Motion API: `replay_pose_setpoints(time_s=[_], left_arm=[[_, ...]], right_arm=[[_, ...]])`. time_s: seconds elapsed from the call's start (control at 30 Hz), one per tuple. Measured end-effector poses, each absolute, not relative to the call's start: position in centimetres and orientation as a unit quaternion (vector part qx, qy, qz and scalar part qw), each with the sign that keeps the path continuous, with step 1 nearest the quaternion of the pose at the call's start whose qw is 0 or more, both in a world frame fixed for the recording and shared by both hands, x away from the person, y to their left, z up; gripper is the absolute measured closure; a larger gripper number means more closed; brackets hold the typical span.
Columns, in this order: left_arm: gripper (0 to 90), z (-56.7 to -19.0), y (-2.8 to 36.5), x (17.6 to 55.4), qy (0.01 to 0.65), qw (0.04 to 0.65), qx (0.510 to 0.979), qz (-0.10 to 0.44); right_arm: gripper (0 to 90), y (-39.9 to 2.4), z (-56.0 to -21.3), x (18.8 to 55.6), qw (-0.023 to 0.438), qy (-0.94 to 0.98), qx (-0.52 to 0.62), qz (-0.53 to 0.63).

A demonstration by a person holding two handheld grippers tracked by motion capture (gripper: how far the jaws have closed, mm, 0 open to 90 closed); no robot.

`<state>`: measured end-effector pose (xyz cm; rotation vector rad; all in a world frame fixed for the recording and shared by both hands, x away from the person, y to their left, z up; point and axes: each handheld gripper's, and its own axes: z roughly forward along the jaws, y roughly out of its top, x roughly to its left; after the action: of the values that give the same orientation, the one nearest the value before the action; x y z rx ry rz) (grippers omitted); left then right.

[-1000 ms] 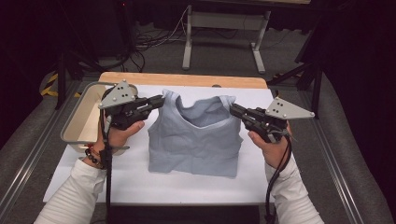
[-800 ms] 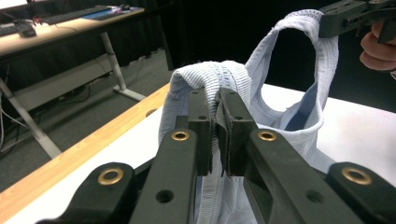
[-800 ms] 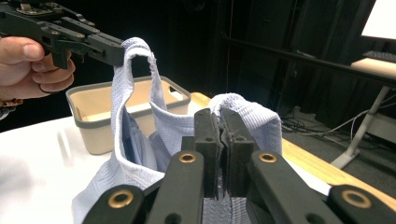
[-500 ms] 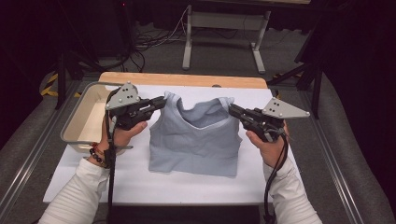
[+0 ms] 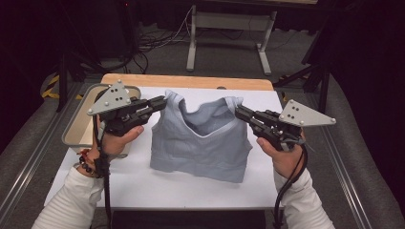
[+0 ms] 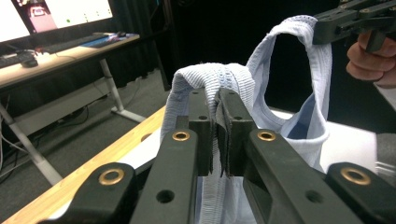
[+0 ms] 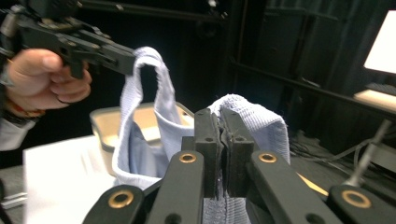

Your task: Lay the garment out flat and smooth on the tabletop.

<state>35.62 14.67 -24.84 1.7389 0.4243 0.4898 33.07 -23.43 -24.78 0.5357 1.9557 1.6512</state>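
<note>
High view shows the left claw (image 5: 161, 101) and the right claw (image 5: 240, 112) each clamped on a shoulder strap of the pale blue top (image 5: 200, 143), which hangs between them with its hem resting on the white sheet covering the table (image 5: 143, 191). In the left gripper view the jaws are pressed together on a thin fold of ribbed strap (image 6: 219, 93), and the right gripper view shows the same pinch on the other strap (image 7: 247, 116). My worry is that each hold takes in little cloth right at the jaw tips, so a quick tug or the hands drifting apart could pull a strap free; that side would then drop and the garment crumple on the table. Uneven heights could also twist the body of the top, and pulling too wide might stretch the neckline. A beige tray (image 5: 79, 126) sits just outside the left claw, behind the left hand (image 5: 119, 138), and a swinging hem could brush it. Relative to the claws, the top lies below and between them, straps at the tips and its body sloping down towards the person.
</note>
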Motion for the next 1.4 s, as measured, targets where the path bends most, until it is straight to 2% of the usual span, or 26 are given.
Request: replay_pose_setpoints(time_s=[0.2, 0.37, 0.7, 1.03, 1.2, 1.27, 1.3, 1.37, 1.4], left_arm=[[85.1, -23.8, 14.5, 34.3, 0.178, 0.605, 0.749, 0.202], [85.1, -24.5, 14.0, 35.6, 0.189, 0.597, 0.755, 0.194], [84.9, -29.2, 12.5, 41.5, 0.246, 0.546, 0.779, 0.185], [84.1, -32.8, 10.5, 47.1, 0.307, 0.516, 0.776, 0.194], [83.2, -34.3, 9.3, 49.7, 0.340, 0.497, 0.772, 0.204], [78.9, -35.1, 8.9, 50.9, 0.361, 0.494, 0.765, 0.201], [71.6, -35.3, 8.8, 51.2, 0.367, 0.491, 0.764, 0.203], [64.9, -35.9, 8.5, 51.7, 0.378, 0.484, 0.762, 0.204], [55.2, -36.2, 8.4, 51.8, 0.384, 0.478, 0.763, 0.204]], right_arm=[[86.5, -22.7, -23.6, 31.3, 0.261, 0.720, 0.180, 0.617], [86.5, -22.7, -24.1, 32.1, 0.257, 0.722, 0.190, 0.613], [86.5, -22.9, -29.1, 38.2, 0.230, 0.739, 0.252, 0.581], [86.5, -23.8, -32.6, 45.2, 0.262, 0.751, 0.329, 0.510], [86.5, -23.9, -33.8, 47.3, 0.267, 0.748, 0.358, 0.491], [86.1, -23.9, -34.3, 48.1, 0.263, 0.744, 0.372, 0.488], [84.1, -23.8, -34.7, 48.6, 0.268, 0.744, 0.380, 0.480], [74.3, -23.8, -35.1, 49.1, 0.272, 0.739, 0.395, 0.473], [64.9, -23.8, -35.7, 49.7, 0.267, 0.737, 0.411, 0.466]])
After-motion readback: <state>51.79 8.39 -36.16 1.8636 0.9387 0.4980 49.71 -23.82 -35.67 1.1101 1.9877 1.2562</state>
